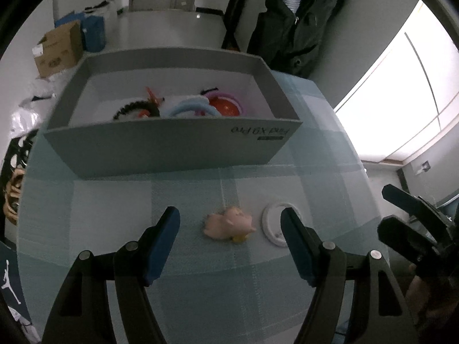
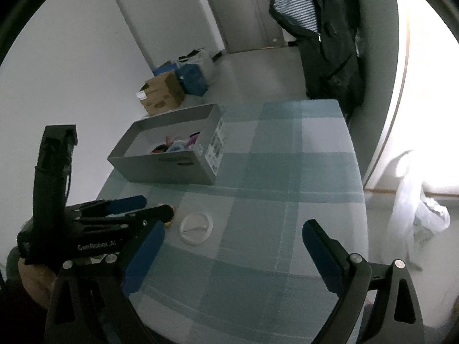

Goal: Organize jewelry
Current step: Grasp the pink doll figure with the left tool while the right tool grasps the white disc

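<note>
A grey box [image 1: 160, 146] stands on the checked tablecloth and holds several hair ties and bands, among them a black one [image 1: 134, 107], a blue one [image 1: 188, 106] and a red-and-pink piece [image 1: 228, 106]. A pink pig-shaped hair clip [image 1: 229, 223] lies on the cloth in front of the box. My left gripper [image 1: 231, 225] is open, its fingers either side of the clip and apart from it. A white ring [image 1: 276, 223] lies just right of the clip, also seen in the right wrist view [image 2: 196, 228]. My right gripper [image 2: 232, 240] is open and empty over the cloth. The box [image 2: 172, 163] and left gripper [image 2: 149, 207] show there too.
The table [image 2: 272, 172] has a blue-green checked cloth, its edge close on the left and right. Cardboard and blue boxes [image 2: 162, 93] sit on the floor beyond. A dark jacket [image 2: 330, 37] hangs at the table's far end. A white bag [image 2: 421, 209] lies on the floor at right.
</note>
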Motion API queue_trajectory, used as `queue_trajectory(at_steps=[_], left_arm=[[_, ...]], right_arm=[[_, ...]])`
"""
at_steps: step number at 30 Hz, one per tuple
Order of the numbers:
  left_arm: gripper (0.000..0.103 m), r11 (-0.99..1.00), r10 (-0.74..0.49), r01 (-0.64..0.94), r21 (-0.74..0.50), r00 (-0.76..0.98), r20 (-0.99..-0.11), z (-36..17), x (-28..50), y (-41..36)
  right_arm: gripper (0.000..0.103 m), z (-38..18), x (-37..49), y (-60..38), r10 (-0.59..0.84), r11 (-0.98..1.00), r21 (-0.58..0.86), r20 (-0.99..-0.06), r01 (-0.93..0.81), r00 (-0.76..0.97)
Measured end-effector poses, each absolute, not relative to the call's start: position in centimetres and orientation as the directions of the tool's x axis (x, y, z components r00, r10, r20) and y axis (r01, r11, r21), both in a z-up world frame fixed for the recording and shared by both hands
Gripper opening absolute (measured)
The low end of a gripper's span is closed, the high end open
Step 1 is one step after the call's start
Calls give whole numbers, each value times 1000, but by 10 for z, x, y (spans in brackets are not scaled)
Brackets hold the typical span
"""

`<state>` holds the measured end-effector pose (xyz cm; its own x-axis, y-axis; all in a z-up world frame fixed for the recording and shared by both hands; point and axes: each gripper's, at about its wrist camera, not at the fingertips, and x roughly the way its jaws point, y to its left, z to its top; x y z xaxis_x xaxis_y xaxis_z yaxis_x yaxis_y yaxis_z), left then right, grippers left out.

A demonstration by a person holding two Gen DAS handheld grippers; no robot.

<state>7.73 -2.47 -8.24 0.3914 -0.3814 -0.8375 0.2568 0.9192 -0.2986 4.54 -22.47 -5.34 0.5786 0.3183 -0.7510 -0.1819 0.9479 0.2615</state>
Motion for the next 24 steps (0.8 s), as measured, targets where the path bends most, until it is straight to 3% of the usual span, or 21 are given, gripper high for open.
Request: queue_trajectory(at_steps=[5,7,9,10,11,24], left_arm=[[65,918,-381,269,-292,386,-840,-85,77,-28],[48,919,-377,269,-288,385,-842,-85,77,-28],[43,922,-368,269,-278,387,-846,-85,77,-27],[34,922,-367,269,-278,387,-846,-85,78,-28],[31,921,-369,270,-279,383,-847,-85,78,-28],[31,920,-369,284,-269,401,-839,-74,76,-24]], right_arm=[[97,-52,45,-225,322,946,267,-747,-182,581],[97,-52,45,-224,322,947,262,-747,-187,582],[97,-52,44,-223,321,947,255,-748,-194,581],[97,-53,44,-222,320,948,253,-748,-195,581],[97,-53,44,-222,319,948,252,-749,-195,581],[97,-56,44,-222,320,947,258,-756,-189,571]])
